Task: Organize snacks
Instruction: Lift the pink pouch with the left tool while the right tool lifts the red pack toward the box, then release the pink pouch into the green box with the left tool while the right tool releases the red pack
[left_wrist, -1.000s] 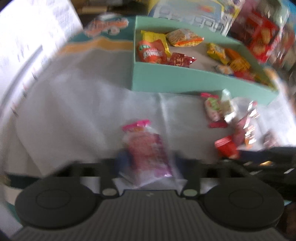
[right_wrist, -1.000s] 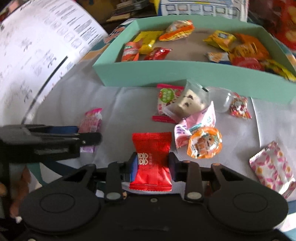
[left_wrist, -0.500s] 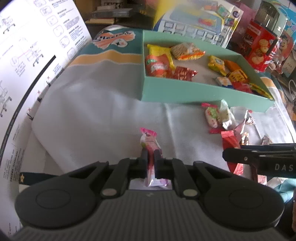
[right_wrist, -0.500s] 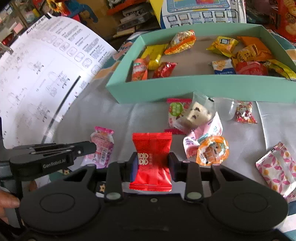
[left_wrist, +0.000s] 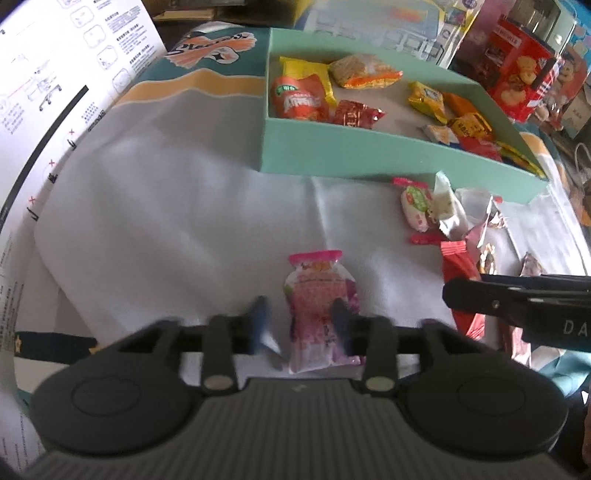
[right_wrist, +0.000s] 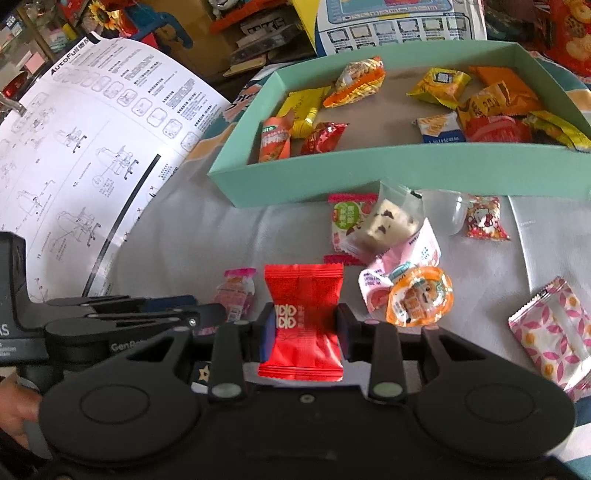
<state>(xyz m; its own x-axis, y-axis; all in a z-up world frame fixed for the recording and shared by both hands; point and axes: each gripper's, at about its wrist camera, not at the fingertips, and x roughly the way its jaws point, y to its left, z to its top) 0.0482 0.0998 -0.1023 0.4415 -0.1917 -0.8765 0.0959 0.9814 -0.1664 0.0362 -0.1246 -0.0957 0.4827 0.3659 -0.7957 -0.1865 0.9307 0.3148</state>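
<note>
Left hand-held gripper (left_wrist: 300, 320): jaws opening; the pink pouch (left_wrist: 320, 295) lies between the fingers, flat on the surface; the right finger looks to be at its edge, the left finger stands clear, so I judge it no longer pinched

Right hand-held gripper (right_wrist: 304, 328): closed on the red packet (right_wrist: 303, 317); both pads press its sides, pinching it at the waist; the packet appears lifted just over the cloth, though I cannot tell for sure

Cloth (right_wrist: 207, 251): pale sheet over the surface; the loose snacks lie on it

Loose snacks: a green-label sweet (right_wrist: 347, 221), a clear bag with a pale cake (right_wrist: 391, 221), a pink-white wrapper (right_wrist: 417, 254), an orange jelly cup (right_wrist: 419, 295), a small red-white sweet (right_wrist: 485, 218) and a flower-print packet (right_wrist: 554, 328); all near the box's front wall, outside it

Box (right_wrist: 406, 173): teal, open-topped, beyond the loose pile; it already holds yellow, orange and red packets in two loose groups, left and right

Done: roughly half, judging by the count in the box against the count outside

Left: the red packet to go in; the pink pouch and the pile on the cloth to follow

Manual (right_wrist: 92, 147): large printed sheet at the left edge; not part of the job
</note>
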